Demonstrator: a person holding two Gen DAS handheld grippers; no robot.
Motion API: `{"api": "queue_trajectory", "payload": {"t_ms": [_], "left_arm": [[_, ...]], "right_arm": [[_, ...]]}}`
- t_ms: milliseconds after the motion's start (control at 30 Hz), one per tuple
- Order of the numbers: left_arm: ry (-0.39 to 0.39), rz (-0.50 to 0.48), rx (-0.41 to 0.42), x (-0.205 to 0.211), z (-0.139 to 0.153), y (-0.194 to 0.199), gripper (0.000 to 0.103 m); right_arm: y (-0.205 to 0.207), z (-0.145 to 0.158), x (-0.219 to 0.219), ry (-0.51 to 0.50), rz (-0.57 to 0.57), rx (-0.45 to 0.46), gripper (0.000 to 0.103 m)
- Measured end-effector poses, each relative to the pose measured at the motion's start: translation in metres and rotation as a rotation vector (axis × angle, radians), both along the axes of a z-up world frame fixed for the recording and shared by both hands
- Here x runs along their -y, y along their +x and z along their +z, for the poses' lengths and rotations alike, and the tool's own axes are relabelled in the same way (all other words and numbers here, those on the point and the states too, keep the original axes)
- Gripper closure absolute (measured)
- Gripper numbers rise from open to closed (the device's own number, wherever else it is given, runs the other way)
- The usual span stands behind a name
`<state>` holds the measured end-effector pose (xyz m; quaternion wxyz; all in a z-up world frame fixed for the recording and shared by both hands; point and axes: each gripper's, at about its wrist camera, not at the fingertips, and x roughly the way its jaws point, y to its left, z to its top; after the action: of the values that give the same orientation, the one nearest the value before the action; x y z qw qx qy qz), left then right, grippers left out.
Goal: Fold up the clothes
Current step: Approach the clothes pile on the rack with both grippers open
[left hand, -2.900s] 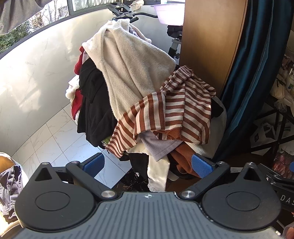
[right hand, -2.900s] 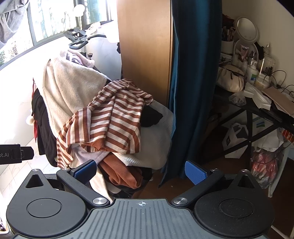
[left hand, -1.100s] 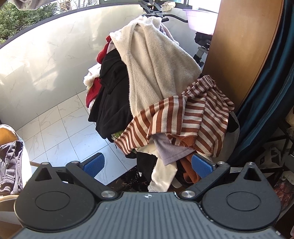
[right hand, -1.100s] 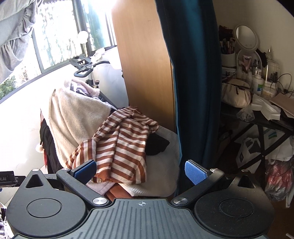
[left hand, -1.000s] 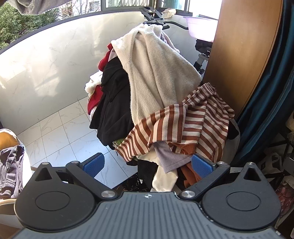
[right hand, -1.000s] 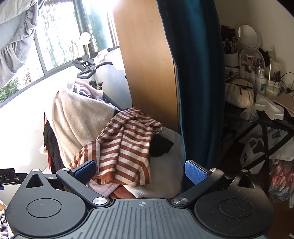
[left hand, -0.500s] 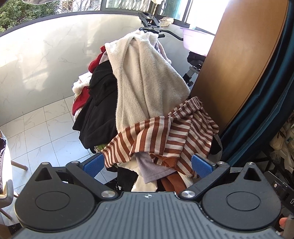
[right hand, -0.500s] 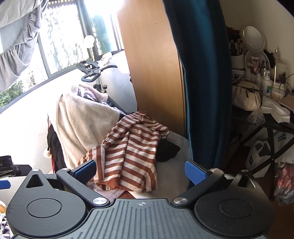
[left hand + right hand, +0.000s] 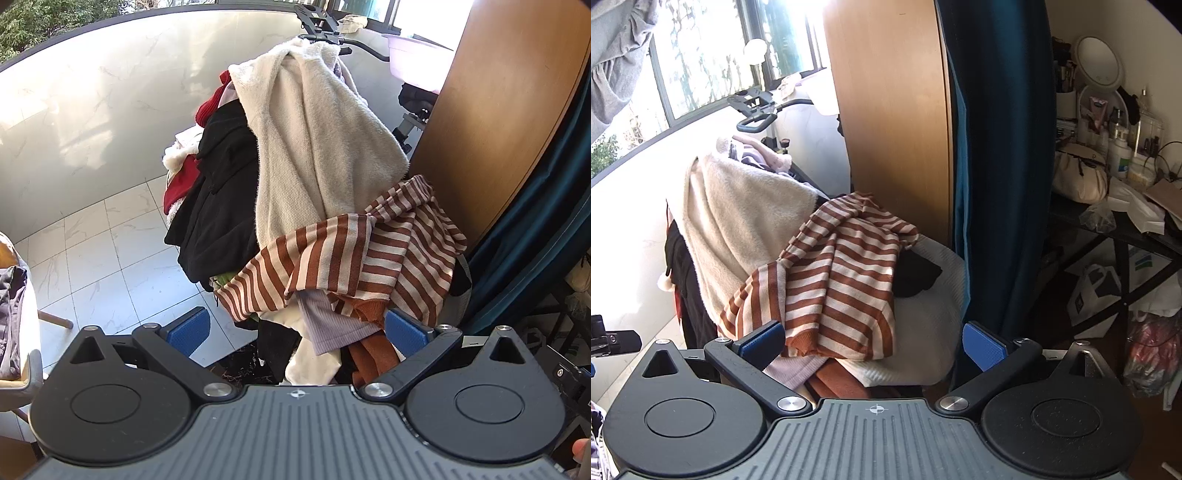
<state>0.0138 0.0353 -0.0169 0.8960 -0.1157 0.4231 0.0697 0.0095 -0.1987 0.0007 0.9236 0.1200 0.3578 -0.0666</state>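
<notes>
Both cameras have drawn in on the clothes heap since a moment ago, the striped top now larger in each view. The left gripper (image 9: 295,328) hangs with its blue pads spread wide, empty, facing the brown-and-cream striped top (image 9: 354,258) draped over the heap's front edge. The right gripper (image 9: 873,341) is likewise spread and holds nothing, its left pad just before the top's hem. Behind the top a cream fleece robe (image 9: 314,147) hangs beside a black garment (image 9: 218,206); a wooden panel (image 9: 890,122) and teal curtain (image 9: 1001,147) stand to the right
</notes>
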Motion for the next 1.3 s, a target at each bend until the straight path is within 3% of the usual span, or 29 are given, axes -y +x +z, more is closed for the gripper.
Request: {"api": "queue_trajectory", "payload": {"t_ms": [100,367,533,1000,1300], "left_arm": [[0.009,0.007,-0.004,-0.002,0.000,0.000,0.000],[0.012,0.006,0.010,0.001,0.003,-0.002,0.000],[0.014,0.001,0.006,0.004,0.001,-0.003,0.000],[0.016,0.000,0.004,0.008,0.002,-0.011,0.000],[0.006,0.018,-0.001,-0.001,0.002,-0.010,0.000]], "right_arm": [[0.000,-0.002,0.003,0.007,-0.001,-0.007,0.001],[-0.002,0.002,0.009,-0.099,-0.048,0.004,0.001],[-0.005,0.004,0.019,-0.090,-0.083,0.017,0.001],[-0.014,0.010,0.009,-0.167,-0.067,0.058,0.001],[-0.004,0.005,0.006,-0.038,-0.023,0.015,0.001]]}}
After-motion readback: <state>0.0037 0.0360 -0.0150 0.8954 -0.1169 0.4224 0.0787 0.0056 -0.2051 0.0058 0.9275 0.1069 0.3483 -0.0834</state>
